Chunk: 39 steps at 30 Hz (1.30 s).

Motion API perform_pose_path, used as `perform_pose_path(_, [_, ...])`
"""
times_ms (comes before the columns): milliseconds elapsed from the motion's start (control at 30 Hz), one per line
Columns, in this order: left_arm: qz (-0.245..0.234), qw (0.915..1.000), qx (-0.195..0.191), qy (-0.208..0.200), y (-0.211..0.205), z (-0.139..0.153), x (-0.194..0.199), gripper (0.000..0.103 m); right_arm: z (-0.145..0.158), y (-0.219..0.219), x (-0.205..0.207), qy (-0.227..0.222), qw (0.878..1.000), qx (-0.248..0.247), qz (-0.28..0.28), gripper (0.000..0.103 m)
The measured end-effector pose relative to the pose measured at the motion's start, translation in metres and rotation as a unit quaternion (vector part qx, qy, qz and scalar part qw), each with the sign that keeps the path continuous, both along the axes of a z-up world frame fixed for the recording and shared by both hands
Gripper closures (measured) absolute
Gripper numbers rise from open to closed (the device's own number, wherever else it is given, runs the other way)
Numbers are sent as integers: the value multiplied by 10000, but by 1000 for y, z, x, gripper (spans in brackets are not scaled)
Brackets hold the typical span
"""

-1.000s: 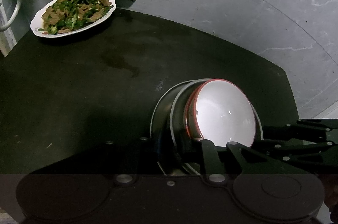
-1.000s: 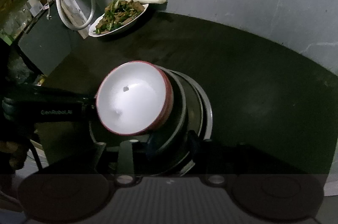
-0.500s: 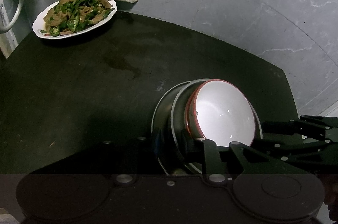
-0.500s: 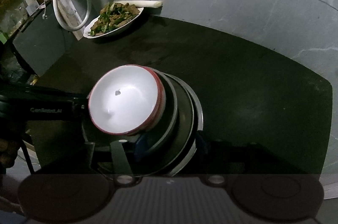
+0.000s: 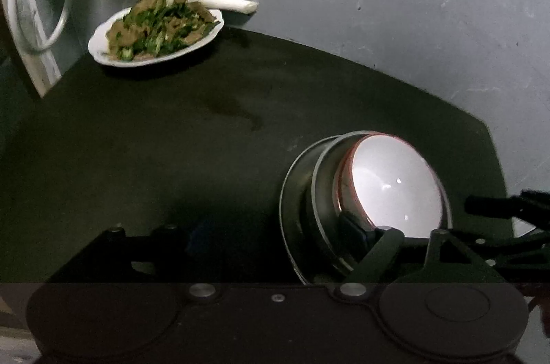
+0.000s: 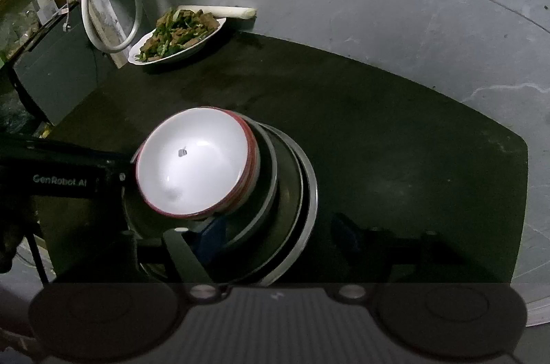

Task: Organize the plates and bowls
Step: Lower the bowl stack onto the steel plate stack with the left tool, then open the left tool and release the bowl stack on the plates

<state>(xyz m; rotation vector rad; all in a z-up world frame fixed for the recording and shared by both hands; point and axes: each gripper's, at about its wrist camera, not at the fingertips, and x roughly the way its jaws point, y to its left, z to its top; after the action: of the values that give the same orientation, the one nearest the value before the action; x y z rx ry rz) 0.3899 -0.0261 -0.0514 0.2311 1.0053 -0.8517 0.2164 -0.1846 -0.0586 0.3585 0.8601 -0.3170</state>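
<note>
Both grippers' jaws now wider, opening off one red-rimmed bowl (image 6: pixel 192 161) atop two steel bowls (image 6: pixel 275 192); one food plate (image 5: pixel 154 35).

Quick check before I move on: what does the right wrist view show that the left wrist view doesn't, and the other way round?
Only the right wrist view: the left tongs reaching in beside the stack, with printed lettering on their body, and dim clutter at far left.

Only the left wrist view: the right tongs coming in from the right, past the stack.

Both: the white red-rimmed bowl on top of the dark metal dishes, the plate of food at the far end of the black table, and the white stalk behind it. Both tongs' jaws are opening.
</note>
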Motion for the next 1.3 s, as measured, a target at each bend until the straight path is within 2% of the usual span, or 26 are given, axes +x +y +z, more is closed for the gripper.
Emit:
perform_pose_path(300, [87,9999,15,-58,5,1,-11,21,3,1,-5,-58,9999,-93,70,19])
perform_pose_path(367, [145,9999,13,-82,6,2,-13,18,3,1,-6,-79,9999,-122,78,18])
perform_pose_path(433, [214,9996,31,-163,6,4,-15,10,3,1,-8,-98,9998,-137,82,17])
perform_pose_path(600, [370,9989,15,-278,10,8,-24,4,5,-2,-13,-185,9997,-130,33,11])
perform_pose_path(800, [476,9985,-25,-273,11,11,-34,3,8,-8,-21,-243,9997,-82,-37,4])
perform_pose_path(1300, [959,9935,-282,-540,22,24,-64,3,16,-18,-36,-520,9985,-127,136,0])
